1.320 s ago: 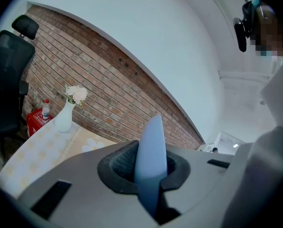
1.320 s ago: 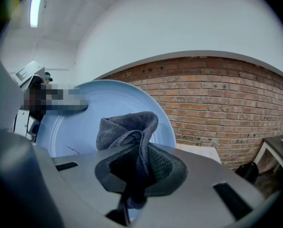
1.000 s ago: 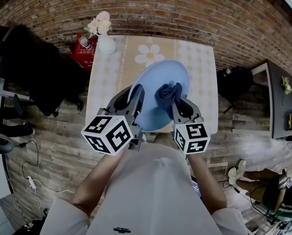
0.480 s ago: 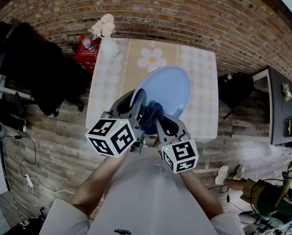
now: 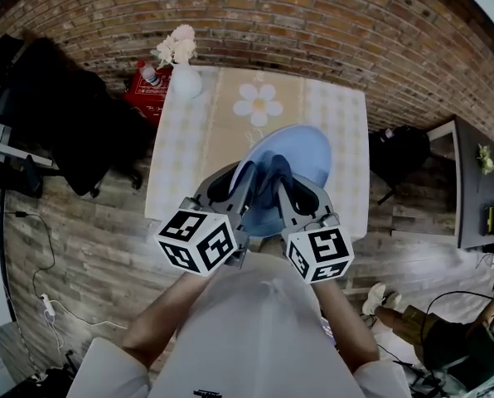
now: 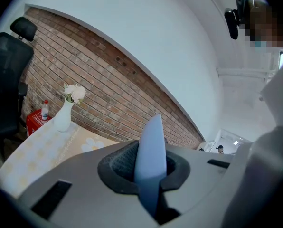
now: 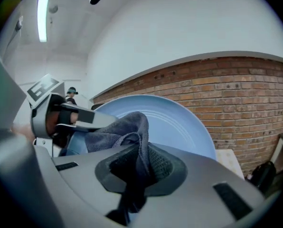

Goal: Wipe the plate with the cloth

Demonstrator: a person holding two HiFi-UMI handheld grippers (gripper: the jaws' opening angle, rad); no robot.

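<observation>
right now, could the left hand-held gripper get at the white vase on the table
Probably not for a grasp: the left hand-held gripper is shut on the blue plate by its rim, holding it above the table. The vase stands at the far left corner with nothing in between, but those jaws are full.

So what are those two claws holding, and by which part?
The left gripper is shut on the blue plate, pinching its rim edge-on. The right gripper is shut on the dark cloth, clamping a fold.

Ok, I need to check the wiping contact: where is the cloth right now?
In the head view the cloth sits mid-frame, clamped in the right gripper against the blue plate, which the left gripper holds by its rim.
</observation>
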